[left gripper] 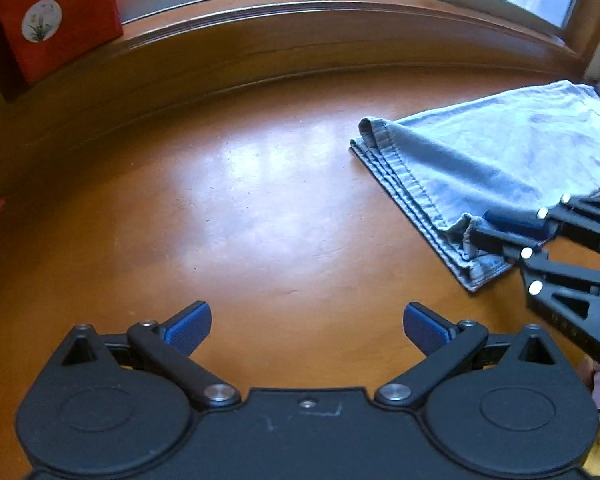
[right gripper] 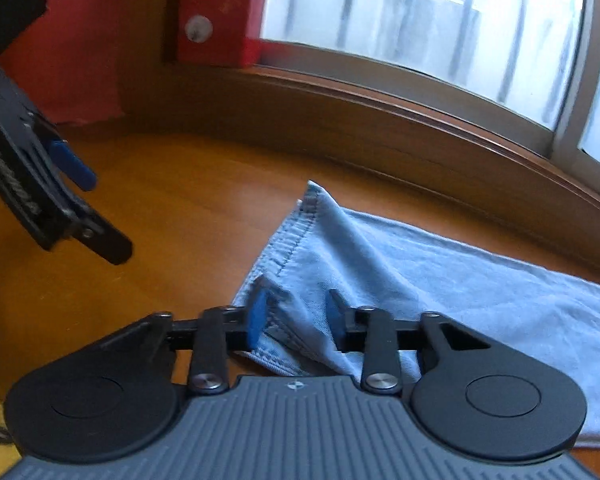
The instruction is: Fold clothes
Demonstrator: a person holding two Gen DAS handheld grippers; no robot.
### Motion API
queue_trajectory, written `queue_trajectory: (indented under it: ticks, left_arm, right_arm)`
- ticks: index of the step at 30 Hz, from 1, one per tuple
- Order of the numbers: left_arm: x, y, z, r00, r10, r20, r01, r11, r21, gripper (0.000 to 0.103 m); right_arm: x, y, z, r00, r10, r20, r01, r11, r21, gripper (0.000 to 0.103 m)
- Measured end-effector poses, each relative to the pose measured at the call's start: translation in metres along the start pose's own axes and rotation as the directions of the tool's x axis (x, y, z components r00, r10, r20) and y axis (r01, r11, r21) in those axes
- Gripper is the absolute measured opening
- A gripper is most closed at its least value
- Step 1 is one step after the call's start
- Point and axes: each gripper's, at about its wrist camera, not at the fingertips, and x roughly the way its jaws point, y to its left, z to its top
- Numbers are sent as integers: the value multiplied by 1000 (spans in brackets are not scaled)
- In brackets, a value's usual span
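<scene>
The jeans lie folded flat at the right of the wooden table, close under the window ledge, their stitched hem ends stacked toward the table's middle. Denim like this is soft but fairly heavy and holds a crease, so it should fold over without slipping; the thick hem corners look like the surest places to grip (several layers are stacked there). The right gripper sits at the near hem corner with cloth bunched between its jaws, which stand partly apart, so I cannot tell whether it truly grips. The left gripper hovers wide open over bare wood, holding nothing, well apart from the cloth. A red box on the ledge stands far from the work; nothing seems to block a fold.
</scene>
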Motion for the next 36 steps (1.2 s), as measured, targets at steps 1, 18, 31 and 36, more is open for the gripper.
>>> queue_trajectory:
  ticks: [1, 18, 31, 36]
  left_arm:
    - [0, 3, 0, 1000, -11, 1, 11, 1000, 12, 103]
    - [14, 11, 22, 987, -152, 44, 142, 974, 176, 103]
    - [19, 23, 17, 993, -118, 18, 115, 983, 141, 103]
    - [25, 19, 23, 995, -100, 6, 98, 985, 141, 103]
  right_arm:
    - [-2, 1, 2, 1000, 12, -12, -12, 1000, 29, 9]
    - [-17, 54, -10, 994, -112, -9, 109, 984, -142, 70]
    - [-17, 27, -15, 995, -102, -8, 100, 952, 288, 16]
    - [-35, 18, -24, 999, -2, 44, -18, 886, 464, 15]
